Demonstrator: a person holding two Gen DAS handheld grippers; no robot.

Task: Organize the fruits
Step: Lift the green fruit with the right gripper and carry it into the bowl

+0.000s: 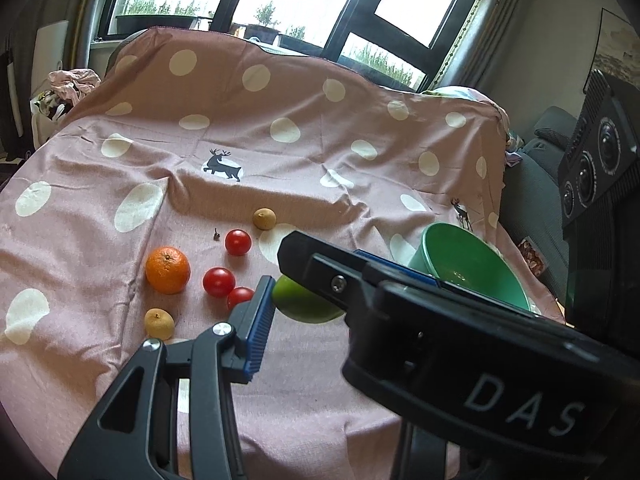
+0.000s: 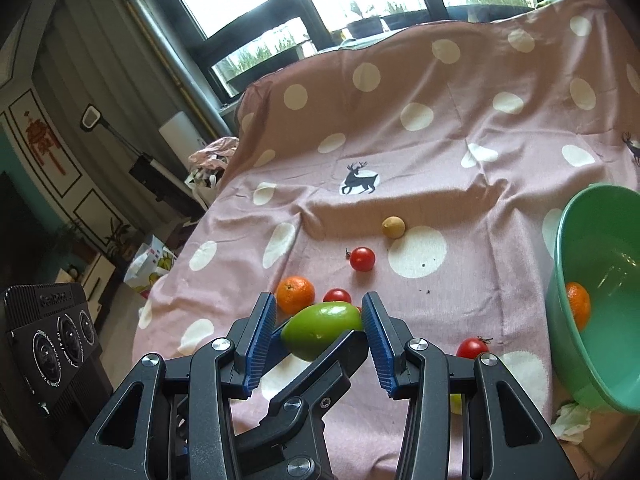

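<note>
Desk under a dusty-pink cloth point(image 2: 460, 184), white dots, black deer prints, creased and draped up over something at the back. Dark-framed windows point(image 1: 304, 0) behind, planters on the sill; grey curtain at the side.

Both grippers pinch one green mango point(image 2: 320, 330) together, lifted clear of the cloth: right gripper point(image 2: 320, 316) has blue pads on its two ends, left gripper point(image 1: 280, 280) crosses from the side.

On the cloth: mandarin point(image 1: 167, 269), three cherry tomatoes, two small tan fruits. Green bowl point(image 2: 592, 320) at right, tilted, holding another mandarin point(image 2: 578, 304).
</note>
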